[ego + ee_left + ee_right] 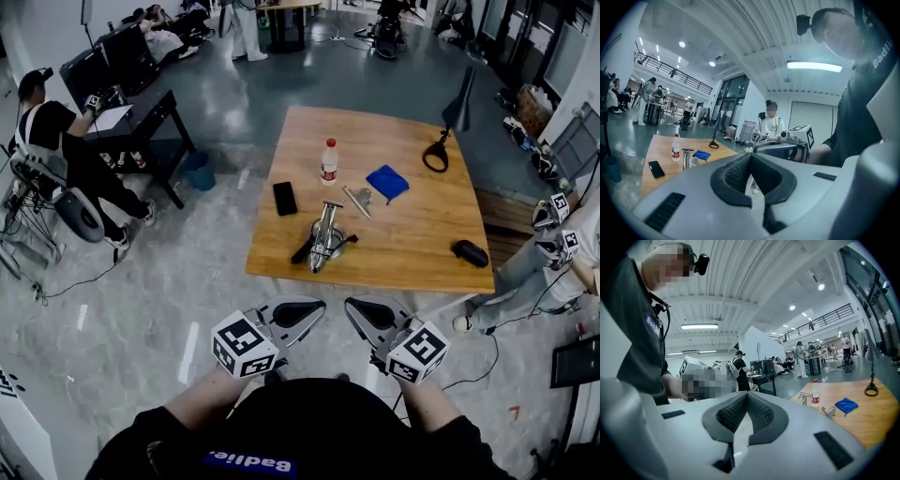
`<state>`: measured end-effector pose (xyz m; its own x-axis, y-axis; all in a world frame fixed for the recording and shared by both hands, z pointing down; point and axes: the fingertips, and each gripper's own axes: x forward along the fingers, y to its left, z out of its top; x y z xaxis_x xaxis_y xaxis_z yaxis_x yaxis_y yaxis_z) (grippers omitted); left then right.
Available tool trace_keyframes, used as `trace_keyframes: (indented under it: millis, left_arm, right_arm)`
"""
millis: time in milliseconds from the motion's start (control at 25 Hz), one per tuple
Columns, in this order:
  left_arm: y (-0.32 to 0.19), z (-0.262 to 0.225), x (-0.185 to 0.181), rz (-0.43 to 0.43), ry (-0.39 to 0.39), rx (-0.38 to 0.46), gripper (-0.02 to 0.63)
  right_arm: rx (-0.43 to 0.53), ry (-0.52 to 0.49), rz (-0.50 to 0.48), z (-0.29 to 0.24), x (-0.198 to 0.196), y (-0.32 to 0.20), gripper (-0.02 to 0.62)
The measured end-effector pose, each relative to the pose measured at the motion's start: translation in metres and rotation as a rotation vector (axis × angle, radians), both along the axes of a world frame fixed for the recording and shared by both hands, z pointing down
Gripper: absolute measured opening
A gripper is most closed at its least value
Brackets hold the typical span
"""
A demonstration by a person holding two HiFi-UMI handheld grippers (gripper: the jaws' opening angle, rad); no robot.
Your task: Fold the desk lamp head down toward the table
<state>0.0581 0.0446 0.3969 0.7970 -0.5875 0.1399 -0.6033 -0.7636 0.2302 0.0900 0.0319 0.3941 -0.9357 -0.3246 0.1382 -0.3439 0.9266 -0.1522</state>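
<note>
One tabletop (403,258) carries seven things: one black desk lamp (458,105) at its far right corner, one bottle (329,161), one dark phone (285,198), one blue cloth (387,182), one small metal piece (357,200), one silver device (324,234) near the front edge, and one black oval object (470,253) by the right edge. There are two tools: the left tool (314,307) and the right tool (356,309).

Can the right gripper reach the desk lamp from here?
Probably not yet: the right gripper hangs short of the table, and the desk lamp stands near its far edge. Nothing blocks the path.
</note>
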Motion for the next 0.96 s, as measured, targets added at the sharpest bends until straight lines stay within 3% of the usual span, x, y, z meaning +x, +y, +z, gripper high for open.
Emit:
trace_keyframes:
  millis: [960]
  left_arm:
    - [0.029, 0.008, -0.003, -0.02, -0.024, -0.008, 0.009]
  right_arm:
    - [-0.024, 0.023, 0.013, 0.006, 0.003, 0.029, 0.004]
